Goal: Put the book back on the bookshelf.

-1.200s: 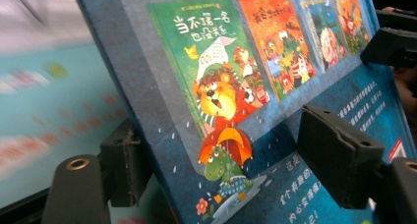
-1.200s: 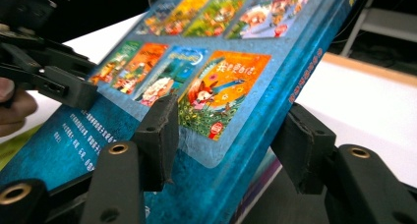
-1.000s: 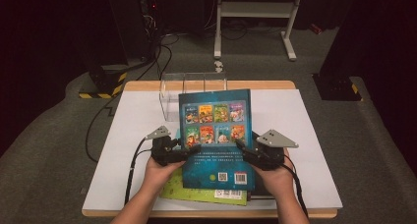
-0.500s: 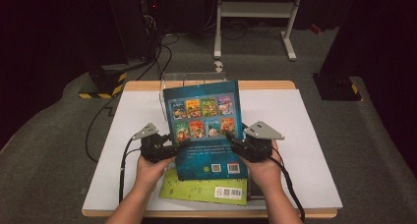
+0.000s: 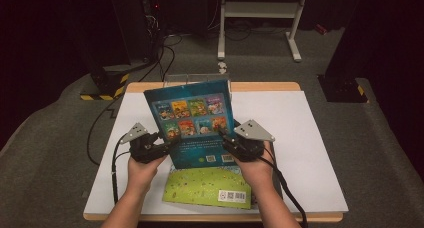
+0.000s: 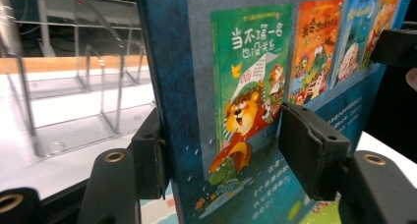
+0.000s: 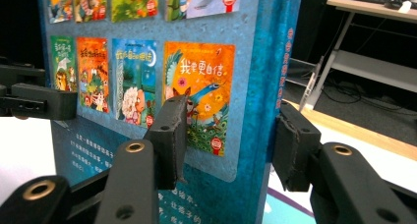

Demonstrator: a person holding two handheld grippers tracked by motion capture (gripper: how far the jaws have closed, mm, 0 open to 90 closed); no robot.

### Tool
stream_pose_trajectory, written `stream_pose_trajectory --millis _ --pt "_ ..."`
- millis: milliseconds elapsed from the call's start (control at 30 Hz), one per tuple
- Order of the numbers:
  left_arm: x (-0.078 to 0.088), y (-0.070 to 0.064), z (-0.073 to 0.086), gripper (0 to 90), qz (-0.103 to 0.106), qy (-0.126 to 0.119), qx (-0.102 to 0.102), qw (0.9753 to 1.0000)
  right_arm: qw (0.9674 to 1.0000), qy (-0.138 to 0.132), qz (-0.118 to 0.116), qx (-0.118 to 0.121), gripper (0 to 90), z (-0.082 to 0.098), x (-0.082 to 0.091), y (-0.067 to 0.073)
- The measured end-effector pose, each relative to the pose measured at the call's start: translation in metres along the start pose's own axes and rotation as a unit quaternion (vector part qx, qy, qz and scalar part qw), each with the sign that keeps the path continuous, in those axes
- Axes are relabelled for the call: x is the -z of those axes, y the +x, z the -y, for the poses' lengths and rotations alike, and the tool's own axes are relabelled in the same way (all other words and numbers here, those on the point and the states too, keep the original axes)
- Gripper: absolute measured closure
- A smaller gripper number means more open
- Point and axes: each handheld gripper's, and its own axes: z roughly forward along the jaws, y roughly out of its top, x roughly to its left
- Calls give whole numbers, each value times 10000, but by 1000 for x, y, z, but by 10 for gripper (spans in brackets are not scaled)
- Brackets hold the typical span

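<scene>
Blue book [image 5: 192, 123] stands tilted above the table [image 5: 310, 153] in the high view, your left gripper [image 5: 167, 144] on its left edge, your right gripper [image 5: 226, 138] on its right, a green book [image 5: 207, 187] lying beneath. In the left gripper view, the jaws straddle the book's edge, closing in. In the right gripper view, likewise; whether the pads press, you cannot tell.

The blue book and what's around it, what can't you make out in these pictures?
- Blue book: its far face is turned away from all three views.
- Green book, high view: its upper part lies under the blue book, its right edge under the right hand.
- Clear rack, high view: mostly behind the blue book.
- Small print on the blue book, high view: too small to read.
</scene>
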Motion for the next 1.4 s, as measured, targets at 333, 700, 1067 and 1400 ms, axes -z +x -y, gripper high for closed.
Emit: stream_pose_trajectory --millis 333,700,1067,1400 --pt "12 10 -15 401 -138 -302 -222 9992 9999 -142 -35 30 532 -9 -18 17" --pt "22 28 -30 397 -266 -500 -247 9981 9997 -168 -170 83 532 -21 -41 30" --pt "24 49 -40 394 -325 -634 -210 9972 9994 -190 -189 220 532 -32 -66 41" --pt "14 58 -38 390 -398 -579 -314 9970 9996 -109 -152 216 530 -30 -77 36"
